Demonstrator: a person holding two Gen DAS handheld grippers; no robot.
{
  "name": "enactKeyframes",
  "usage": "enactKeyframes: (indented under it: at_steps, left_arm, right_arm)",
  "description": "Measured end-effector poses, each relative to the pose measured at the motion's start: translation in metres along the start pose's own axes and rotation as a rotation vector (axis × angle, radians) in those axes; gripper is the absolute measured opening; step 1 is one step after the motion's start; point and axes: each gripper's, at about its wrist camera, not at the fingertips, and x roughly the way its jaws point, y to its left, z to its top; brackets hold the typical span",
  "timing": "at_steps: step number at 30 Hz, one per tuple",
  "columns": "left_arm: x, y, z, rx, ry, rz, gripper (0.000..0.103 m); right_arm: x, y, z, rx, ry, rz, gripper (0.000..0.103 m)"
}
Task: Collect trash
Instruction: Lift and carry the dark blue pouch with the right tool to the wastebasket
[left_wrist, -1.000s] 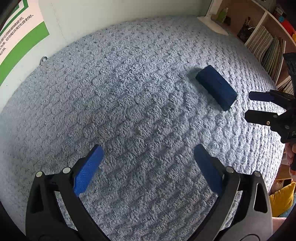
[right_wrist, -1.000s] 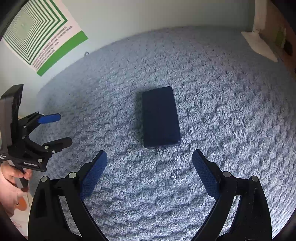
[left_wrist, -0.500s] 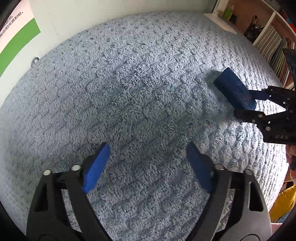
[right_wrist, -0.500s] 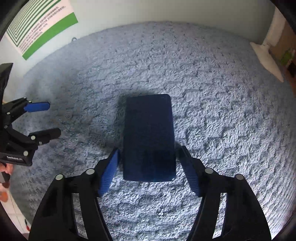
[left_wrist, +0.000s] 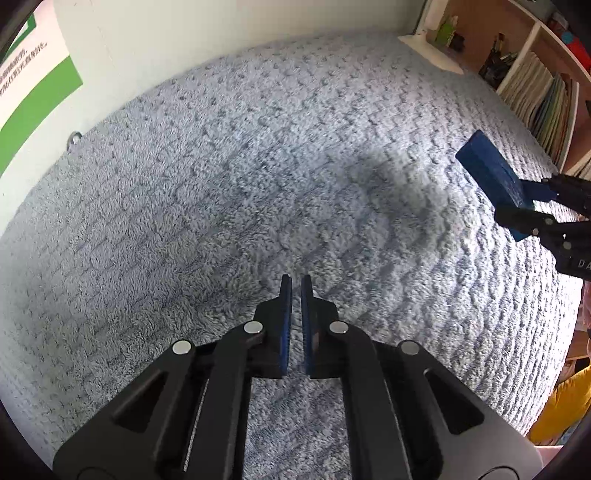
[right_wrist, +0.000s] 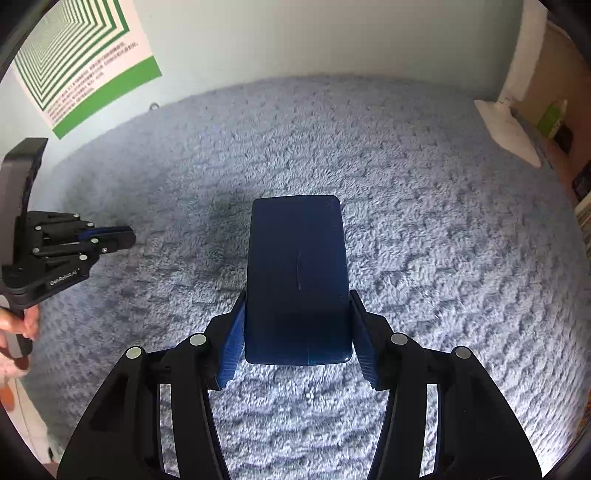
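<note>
Right wrist: right claw (right_wrist: 297, 328) closing, apparently gripping blue box (right_wrist: 297, 273); left claw (left_wrist: 296, 295) shut, empty.

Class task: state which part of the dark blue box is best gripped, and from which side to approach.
Grip the dark blue box across its narrow width, on the two long flat sides, coming from above at its near end. Those sides are parallel; the right gripper is closing on them there.

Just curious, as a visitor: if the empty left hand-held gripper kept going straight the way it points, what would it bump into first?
Probably only the fluffy blue-grey blanket: nothing else lies ahead of the shut left hand-held gripper.
</note>
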Motion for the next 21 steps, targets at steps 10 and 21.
enactKeyframes:
  at_steps: [10,21]
  left_arm:
    - [-0.029,-0.054,-0.002,0.098,-0.038,-0.017,0.001]
    - [-0.053,-0.175,-0.019,0.3,-0.058,-0.083,0.001]
  right_arm:
    - [-0.063,-0.032,-0.052,0.102,-0.072,-0.021,0.053]
    - [-0.14,-0.087,-0.16,0.284,-0.13,-0.089,0.053]
